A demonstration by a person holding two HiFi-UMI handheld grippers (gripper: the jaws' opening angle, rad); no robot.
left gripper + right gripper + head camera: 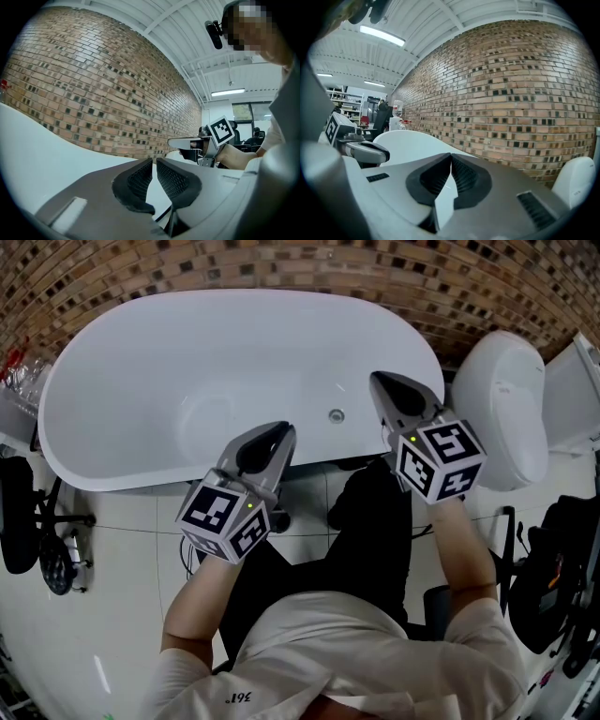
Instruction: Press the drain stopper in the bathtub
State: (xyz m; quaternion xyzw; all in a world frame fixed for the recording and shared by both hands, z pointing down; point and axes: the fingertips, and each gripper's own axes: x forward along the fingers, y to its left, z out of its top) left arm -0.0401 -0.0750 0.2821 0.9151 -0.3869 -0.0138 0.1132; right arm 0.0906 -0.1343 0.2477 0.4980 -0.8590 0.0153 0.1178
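The white oval bathtub [112, 479] fills the upper head view, and its small round metal drain stopper [337, 415] sits in the basin floor near the front right. My left gripper [284, 430] hovers over the tub's front rim, left of and a little nearer than the stopper, jaws shut and empty. My right gripper [377, 379] is held above the basin just right of the stopper, also shut on nothing. In the gripper views the left gripper [154, 161] and the right gripper [451, 156] point level at the brick wall; the stopper is out of sight there.
A white toilet [506, 399] stands right of the tub. The brick wall [281, 263] runs behind it. Black stands and gear [37, 521] crowd the floor at left, and a black bag [562, 559] lies at right. The person's legs stand against the tub's front.
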